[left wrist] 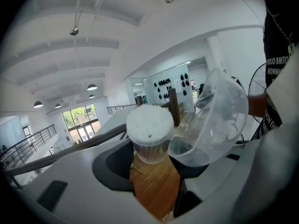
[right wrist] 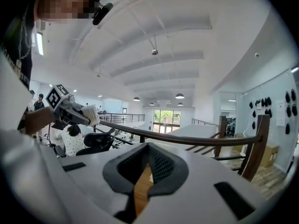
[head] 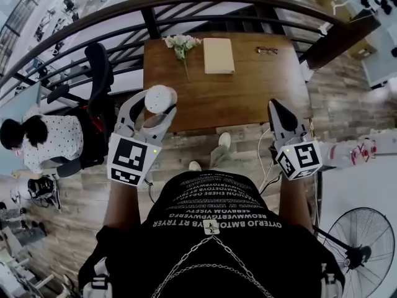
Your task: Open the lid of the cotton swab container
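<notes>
Because the cotton swab container (left wrist: 148, 146) stands open, with its clear lid (left wrist: 212, 120) swung out to the right and the white swab tips (left wrist: 149, 122) bare at the mouth, the main risk I see is a spill. Any tipping of the left gripper (left wrist: 152, 164) could send swabs sliding out. They would likely miss the counter (head: 248, 85) and drop to the wood floor (head: 335, 104) below. A second risk is the grip itself. The jaws pinch only the lower body of a smooth, light plastic tub, so a slackened hold or a knock on the dangling lid could twist it free. The lid seems to hang by a hinge, and a jolt might flip it shut again and undo the job.

The container sits between the left jaws at their tips, with a pad pressed against it on either side and the lid hanging outside the right jaw. In the head view it is held in the air at the counter's near left corner. The right gripper (head: 284, 121) is well apart on the right, its jaws closed together on nothing.
</notes>
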`<action>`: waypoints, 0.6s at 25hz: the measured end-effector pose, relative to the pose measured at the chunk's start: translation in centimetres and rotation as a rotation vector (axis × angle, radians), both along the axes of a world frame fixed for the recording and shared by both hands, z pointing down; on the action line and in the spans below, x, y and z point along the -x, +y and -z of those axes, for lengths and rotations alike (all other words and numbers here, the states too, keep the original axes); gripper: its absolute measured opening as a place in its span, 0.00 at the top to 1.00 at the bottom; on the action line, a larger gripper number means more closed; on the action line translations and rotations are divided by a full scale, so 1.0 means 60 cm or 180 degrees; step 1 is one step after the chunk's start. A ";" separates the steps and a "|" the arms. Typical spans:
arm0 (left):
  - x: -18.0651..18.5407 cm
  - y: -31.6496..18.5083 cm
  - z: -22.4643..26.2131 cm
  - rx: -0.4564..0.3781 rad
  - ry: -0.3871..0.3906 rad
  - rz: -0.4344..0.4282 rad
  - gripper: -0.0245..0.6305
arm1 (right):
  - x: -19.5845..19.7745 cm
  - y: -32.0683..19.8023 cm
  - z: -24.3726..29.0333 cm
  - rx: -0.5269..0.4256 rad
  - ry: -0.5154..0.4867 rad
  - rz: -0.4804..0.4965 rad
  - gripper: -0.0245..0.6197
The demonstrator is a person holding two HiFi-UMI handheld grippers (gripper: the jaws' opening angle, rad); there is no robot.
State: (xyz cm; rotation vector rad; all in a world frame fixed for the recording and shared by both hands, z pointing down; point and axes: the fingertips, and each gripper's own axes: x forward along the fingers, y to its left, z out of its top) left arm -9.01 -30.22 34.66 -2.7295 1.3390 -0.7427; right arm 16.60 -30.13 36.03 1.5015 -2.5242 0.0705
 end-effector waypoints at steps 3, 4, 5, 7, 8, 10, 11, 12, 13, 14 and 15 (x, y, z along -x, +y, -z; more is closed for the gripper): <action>-0.014 0.002 0.013 -0.0102 0.0102 -0.0039 0.58 | 0.001 0.004 0.016 -0.0088 0.0050 0.0045 0.94; -0.018 0.002 0.019 -0.0145 0.0121 -0.0044 0.58 | 0.002 0.004 0.023 -0.0119 0.0061 0.0051 0.94; -0.021 0.001 0.024 -0.0193 0.0138 -0.0046 0.58 | 0.003 0.004 0.030 -0.0151 0.0069 0.0057 0.94; -0.027 0.000 0.035 -0.0296 0.0178 -0.0052 0.58 | 0.005 0.005 0.044 -0.0214 0.0069 0.0076 0.94; -0.030 0.001 0.039 -0.0340 0.0198 -0.0056 0.58 | 0.007 0.006 0.049 -0.0243 0.0060 0.0090 0.94; -0.034 0.005 0.042 -0.0393 0.0224 -0.0062 0.58 | 0.013 0.011 0.057 -0.0296 0.0047 0.0116 0.94; -0.036 0.007 0.043 -0.0407 0.0228 -0.0066 0.58 | 0.016 0.013 0.060 -0.0320 0.0050 0.0129 0.94; -0.038 0.010 0.043 -0.0415 0.0229 -0.0071 0.58 | 0.021 0.016 0.062 -0.0340 0.0057 0.0145 0.94; -0.040 0.012 0.043 -0.0422 0.0228 -0.0076 0.58 | 0.026 0.017 0.064 -0.0357 0.0065 0.0163 0.94; -0.041 0.013 0.043 -0.0426 0.0227 -0.0081 0.58 | 0.030 0.018 0.066 -0.0372 0.0074 0.0182 0.94; -0.043 0.015 0.043 -0.0430 0.0227 -0.0087 0.58 | 0.035 0.019 0.067 -0.0385 0.0082 0.0201 0.94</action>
